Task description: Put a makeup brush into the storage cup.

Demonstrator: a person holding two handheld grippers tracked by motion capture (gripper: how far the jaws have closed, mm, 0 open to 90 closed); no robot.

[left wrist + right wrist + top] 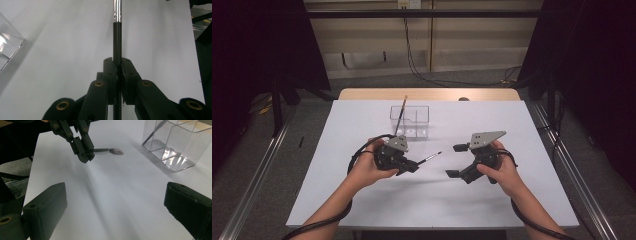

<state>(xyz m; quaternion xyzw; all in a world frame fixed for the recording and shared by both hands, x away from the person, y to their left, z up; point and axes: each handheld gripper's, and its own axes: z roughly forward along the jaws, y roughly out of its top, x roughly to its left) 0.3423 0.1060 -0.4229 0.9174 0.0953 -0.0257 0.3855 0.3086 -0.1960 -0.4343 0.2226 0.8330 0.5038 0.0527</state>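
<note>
My left tool was clamped on a black-handled makeup brush, its bristle end held out above the white tabletop toward my right tool, whose jaws stood wide apart around nothing. Behind them, a second brush leaned in a clear compartmented organizer.

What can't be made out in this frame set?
- Left gripper view: the brush tip is cut off by the top edge, and its rear end hides between the jaws.
- Right gripper view: the brush bristles are blurred.
- High view: the clear organizer dividers are too small and transparent to count; a second brush leans in it.
</note>
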